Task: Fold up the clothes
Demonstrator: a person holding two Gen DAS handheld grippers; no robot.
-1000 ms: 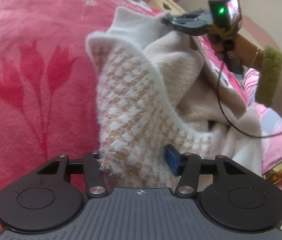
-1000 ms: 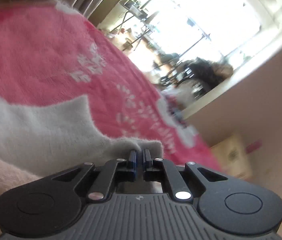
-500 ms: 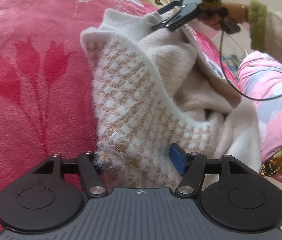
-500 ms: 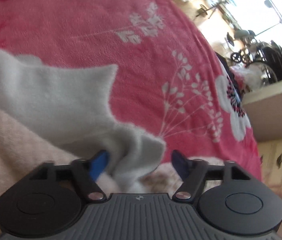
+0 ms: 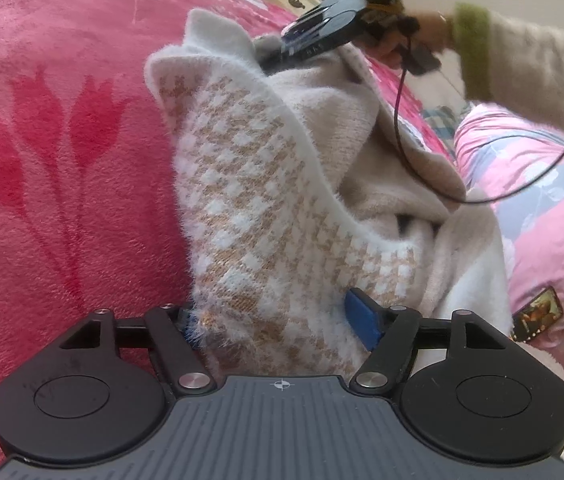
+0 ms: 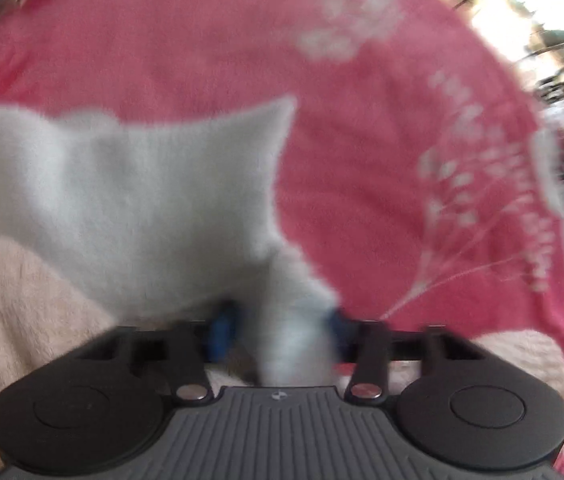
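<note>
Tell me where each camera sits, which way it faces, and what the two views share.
Left wrist: sits on the left tongs, angled down along the checked sweater on the red blanket; tongs opening around the hem; shows the right tongs and a green-cuffed sleeve.
Right wrist: sits on the right tongs, pointing steeply down at the sweater's pale corner; tongs closing around that fabric; blurred.
Shared: sweater, blanket, right tongs.

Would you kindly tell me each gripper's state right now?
Left gripper: opening, fuzzy beige-and-white houndstooth sweater between its fingers.
Right gripper: closing around its white hem.
</note>
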